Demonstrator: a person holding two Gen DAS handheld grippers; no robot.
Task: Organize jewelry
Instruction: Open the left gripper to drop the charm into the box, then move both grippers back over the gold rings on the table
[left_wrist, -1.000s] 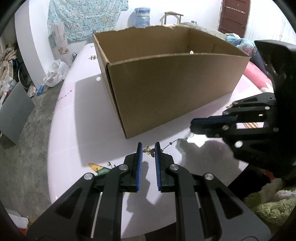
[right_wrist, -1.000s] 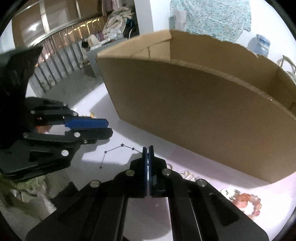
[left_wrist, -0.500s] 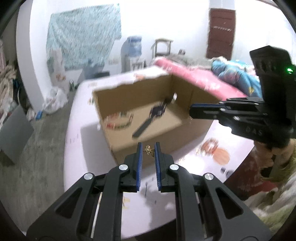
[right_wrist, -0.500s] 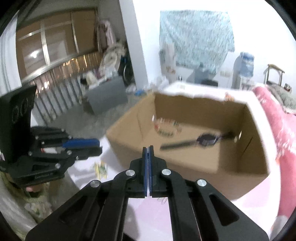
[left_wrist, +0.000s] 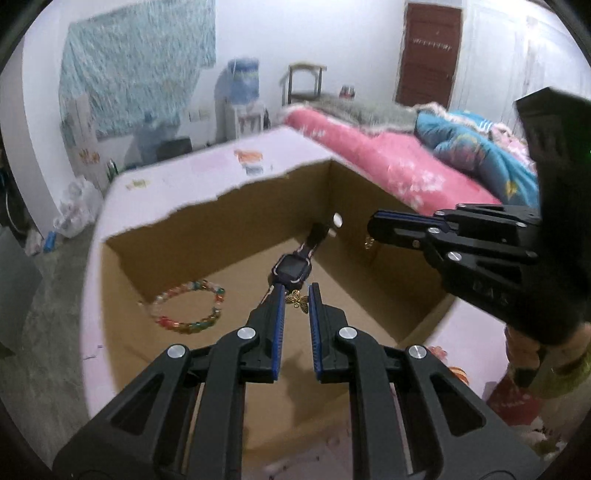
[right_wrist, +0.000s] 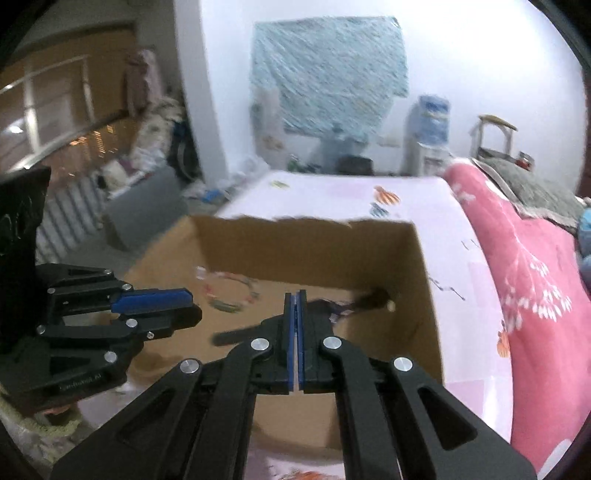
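My left gripper (left_wrist: 296, 293) is shut on a small gold butterfly pendant (left_wrist: 299, 302) and holds it over the open cardboard box (left_wrist: 221, 206). In the box lie a dark smartwatch (left_wrist: 291, 267) and a coloured bead bracelet (left_wrist: 188, 308). My right gripper (right_wrist: 295, 299) has its jaws pressed together, also above the box (right_wrist: 428, 280). A small gold piece (left_wrist: 368, 243) hangs under the right gripper's fingertips (left_wrist: 391, 221) in the left wrist view. The left gripper shows in the right wrist view (right_wrist: 181, 306).
The box stands on a pale pink table (left_wrist: 207, 162) with stickers. A pink bed (right_wrist: 532, 280) runs along the right side. Coral beads (left_wrist: 439, 352) lie on the table by the box's near right corner. A water dispenser (left_wrist: 242, 85) stands at the far wall.
Both grippers rose from the table in front of the box to above its open top. The butterfly pendant came up with the left gripper. The box's inside now shows.
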